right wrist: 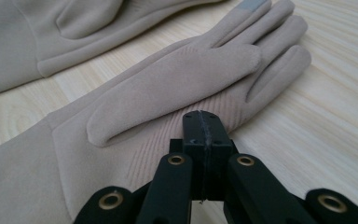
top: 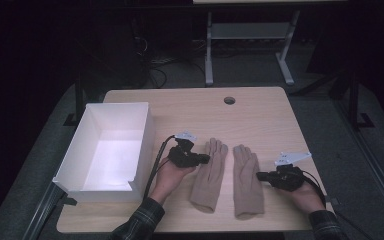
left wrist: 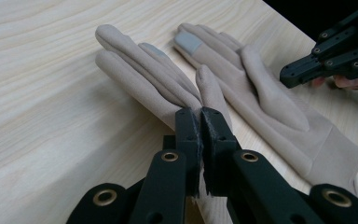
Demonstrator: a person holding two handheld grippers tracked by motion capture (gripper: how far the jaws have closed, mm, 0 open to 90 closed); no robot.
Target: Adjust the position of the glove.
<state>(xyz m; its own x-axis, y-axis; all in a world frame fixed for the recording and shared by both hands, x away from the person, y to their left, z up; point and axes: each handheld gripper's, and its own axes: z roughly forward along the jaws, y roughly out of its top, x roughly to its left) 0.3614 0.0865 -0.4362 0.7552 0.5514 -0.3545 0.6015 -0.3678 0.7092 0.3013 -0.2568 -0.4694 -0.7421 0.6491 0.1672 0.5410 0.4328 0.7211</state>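
Note:
Two beige gloves lie flat, side by side, on the wooden table (top: pixel 260 115), fingers pointing away from me. My left gripper (top: pixel 203 159) meets the left glove (top: pixel 210 172) at its left edge. In the left gripper view its jaws (left wrist: pixel 200 116) are pressed together on that glove (left wrist: pixel 140 70) near the thumb. My right gripper (top: pixel 261 176) is at the right glove's (top: pixel 247 182) right edge. In the right gripper view its jaws (right wrist: pixel 201 119) are shut on the glove's (right wrist: pixel 177 88) side, and creases in the fabric run toward them. The other glove (right wrist: pixel 74 28) lies beyond.
An open white box (top: pixel 145 135) stands at the table's left, right beside my left hand. A round cable hole (top: pixel 229 100) sits near the far edge. Beyond the table, a desk frame (top: pixel 209 50) and cables lie on dark floor. The right gripper (left wrist: pixel 291 79) shows past the right glove (left wrist: pixel 270 93).

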